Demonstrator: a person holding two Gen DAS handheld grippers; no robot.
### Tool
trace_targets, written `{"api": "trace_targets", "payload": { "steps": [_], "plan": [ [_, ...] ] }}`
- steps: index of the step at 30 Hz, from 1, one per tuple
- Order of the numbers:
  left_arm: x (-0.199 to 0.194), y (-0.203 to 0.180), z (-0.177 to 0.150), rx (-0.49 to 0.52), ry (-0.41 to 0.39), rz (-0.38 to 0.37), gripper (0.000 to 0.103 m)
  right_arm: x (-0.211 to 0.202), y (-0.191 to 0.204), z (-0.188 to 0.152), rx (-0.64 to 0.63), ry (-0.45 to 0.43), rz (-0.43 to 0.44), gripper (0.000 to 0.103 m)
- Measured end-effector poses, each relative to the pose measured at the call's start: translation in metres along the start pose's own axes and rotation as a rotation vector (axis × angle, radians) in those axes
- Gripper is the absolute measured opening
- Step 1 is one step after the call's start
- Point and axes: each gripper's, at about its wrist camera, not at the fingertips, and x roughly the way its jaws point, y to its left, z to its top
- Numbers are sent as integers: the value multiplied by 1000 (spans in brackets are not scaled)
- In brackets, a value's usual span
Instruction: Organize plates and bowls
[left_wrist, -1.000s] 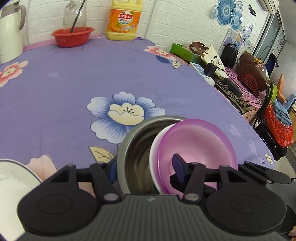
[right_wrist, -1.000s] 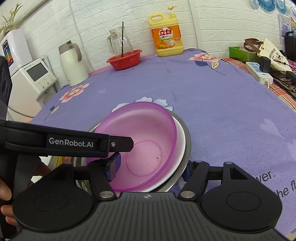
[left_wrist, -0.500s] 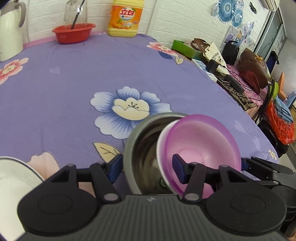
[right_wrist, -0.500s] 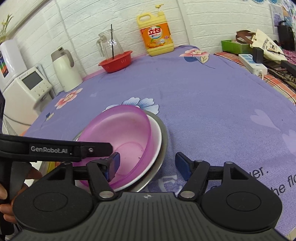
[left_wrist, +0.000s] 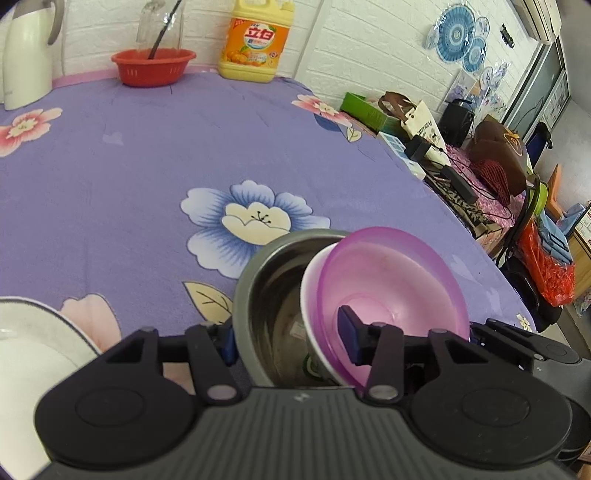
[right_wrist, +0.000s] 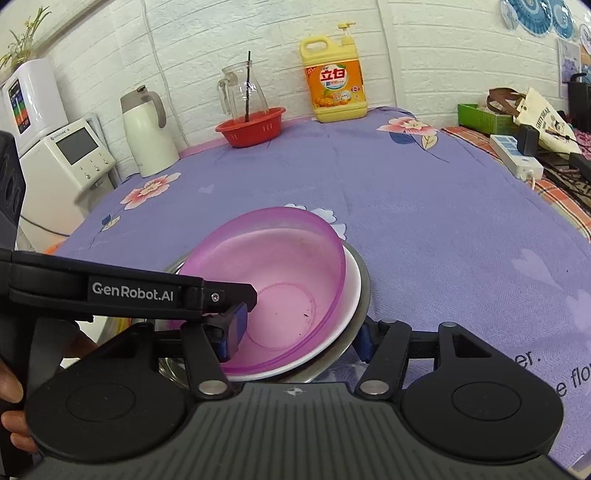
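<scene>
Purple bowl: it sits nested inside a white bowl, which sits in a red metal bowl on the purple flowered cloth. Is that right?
Not quite. The purple bowl does sit in the white bowl, but the outer metal bowl is silver-grey steel, not red, as the left wrist view shows. The only red bowl is the basket by the wall.
</scene>
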Motion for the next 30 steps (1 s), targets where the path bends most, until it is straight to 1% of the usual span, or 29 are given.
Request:
{"api": "trace_targets", "payload": {
  "steps": [4, 8, 11, 15, 19, 23, 27, 30],
  "plan": [
    [-19, 9, -1, -15, -39, 24, 47, -3, 15, 4, -30, -15, 22, 99],
    [-51, 27, -4, -35, -103, 79, 47, -3, 40, 11, -72, -33, 76, 99],
    [-77, 45, -12, -63, -146, 136, 47, -1, 65, 13, -111, -45, 134, 99],
    [-110, 74, -26, -113, -177, 223, 47, 8, 99, 13, -154, -23, 225, 99],
    [-134, 107, -44, -175, -188, 276, 47, 16, 134, 8, -205, 14, 299, 99],
    [-144, 129, -61, -212, -191, 295, 49, 22, 157, -1, -249, 58, 329, 99],
    [-141, 141, -69, -235, -180, 274, 50, 28, 167, -8, -270, 93, 313, 103],
    [-137, 146, -73, -246, -179, 258, 50, 30, 169, -10, -279, 106, 293, 103]
  ]
}}
